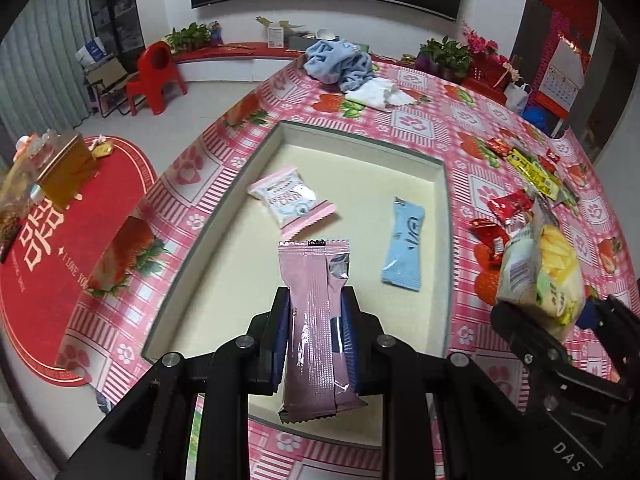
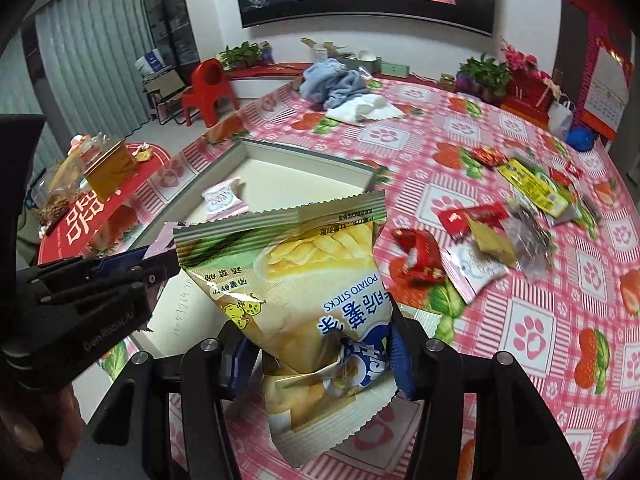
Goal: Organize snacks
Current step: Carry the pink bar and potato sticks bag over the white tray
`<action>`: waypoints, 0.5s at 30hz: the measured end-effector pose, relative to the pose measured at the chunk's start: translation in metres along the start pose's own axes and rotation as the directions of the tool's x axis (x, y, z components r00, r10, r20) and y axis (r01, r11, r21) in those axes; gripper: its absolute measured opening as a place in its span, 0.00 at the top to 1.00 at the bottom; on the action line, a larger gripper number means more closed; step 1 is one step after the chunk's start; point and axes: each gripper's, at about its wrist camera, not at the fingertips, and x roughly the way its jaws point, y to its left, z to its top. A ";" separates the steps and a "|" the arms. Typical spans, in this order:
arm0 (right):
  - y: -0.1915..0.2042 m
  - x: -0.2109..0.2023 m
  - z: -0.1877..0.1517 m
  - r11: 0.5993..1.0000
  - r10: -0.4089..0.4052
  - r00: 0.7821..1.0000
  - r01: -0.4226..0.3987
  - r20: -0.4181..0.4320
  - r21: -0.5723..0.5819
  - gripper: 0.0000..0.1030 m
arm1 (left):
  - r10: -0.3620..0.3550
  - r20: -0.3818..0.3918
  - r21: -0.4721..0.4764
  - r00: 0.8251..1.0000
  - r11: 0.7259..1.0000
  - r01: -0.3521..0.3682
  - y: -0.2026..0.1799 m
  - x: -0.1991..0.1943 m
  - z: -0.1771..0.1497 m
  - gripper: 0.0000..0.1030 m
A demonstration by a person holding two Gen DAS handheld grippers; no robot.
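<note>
The left tongs [image 1: 316, 320] are shut tight on a thin pink packet [image 1: 316, 328]; it looks light and bendy. A puffy potato sticks bag [image 2: 304, 280] is pinched at its lower end by the half-open right tongs [image 2: 320, 356]; its sticks could be crushed, so a soft hold is needed.

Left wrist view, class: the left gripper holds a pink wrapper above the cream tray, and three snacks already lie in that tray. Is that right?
One detail is wrong. The left wrist view shows only two snacks lying in the cream tray: the pink-and-white packet and the light blue packet. The left gripper does hold the pink wrapper above the tray.
</note>
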 end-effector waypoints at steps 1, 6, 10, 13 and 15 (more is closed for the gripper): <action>0.003 0.001 0.003 1.000 0.000 1.000 0.000 0.001 -0.008 0.45 | 0.003 -0.006 -0.001 1.000 1.000 -0.003 0.002 0.002 0.000 0.74; 0.017 0.005 0.017 0.999 0.002 1.000 -0.002 0.008 -0.048 0.45 | 0.021 -0.014 0.001 1.000 1.000 -0.021 0.012 0.006 0.001 0.74; 0.024 0.012 0.027 0.998 0.008 1.000 -0.008 0.001 -0.058 0.45 | 0.018 -0.032 0.000 0.999 1.000 -0.018 0.018 0.012 0.004 0.74; 0.027 0.018 0.033 0.998 0.012 1.000 -0.013 -0.011 -0.056 0.45 | 0.009 -0.048 -0.006 0.999 1.000 -0.009 0.023 0.017 0.008 0.74; 0.028 0.021 0.037 0.998 0.011 1.000 -0.012 -0.016 -0.059 0.45 | 0.001 -0.060 -0.013 0.998 1.000 -0.002 0.027 0.019 0.012 0.74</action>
